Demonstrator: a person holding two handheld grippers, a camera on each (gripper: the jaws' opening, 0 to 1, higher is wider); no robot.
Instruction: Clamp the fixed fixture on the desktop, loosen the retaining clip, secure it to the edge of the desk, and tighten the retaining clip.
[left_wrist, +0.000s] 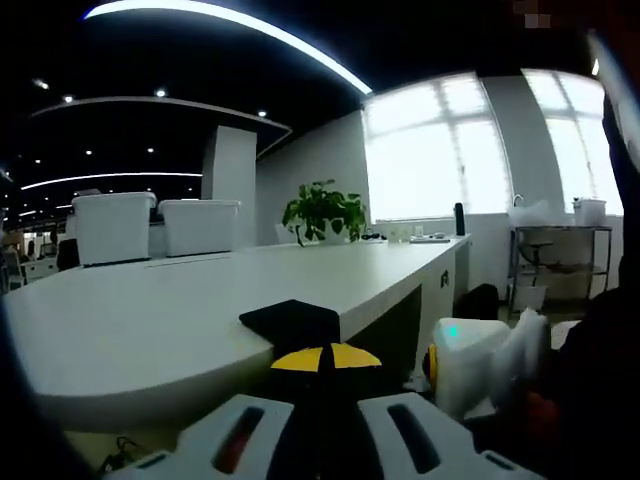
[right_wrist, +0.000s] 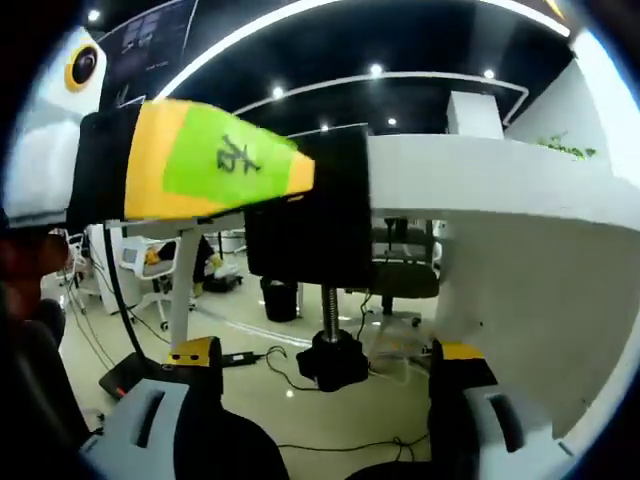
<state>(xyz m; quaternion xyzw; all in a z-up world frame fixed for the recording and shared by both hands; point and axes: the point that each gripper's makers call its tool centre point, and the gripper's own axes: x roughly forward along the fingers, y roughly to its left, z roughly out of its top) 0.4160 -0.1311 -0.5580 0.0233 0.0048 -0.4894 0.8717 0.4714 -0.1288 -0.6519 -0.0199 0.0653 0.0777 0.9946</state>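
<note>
Black clamp fixture (right_wrist: 310, 215) sits hooked over the white desk's edge (right_wrist: 500, 185) — its screw knob (right_wrist: 331, 360) hangs below the desktop. Left gripper (left_wrist: 322, 360) pinches the fixture's top plate (left_wrist: 292, 322) from the front. Right gripper (right_wrist: 325, 385) is spread — jaws flank the knob without touching it.

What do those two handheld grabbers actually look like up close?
In the left gripper view, the left gripper has pale grey fingers with dark slots showing red inside, and a yellow and black tip between them. In the right gripper view, the right gripper has grey slotted fingers capped black with small yellow tips. The left gripper shows there too, white-bodied with a yellow and green marked band.
</note>
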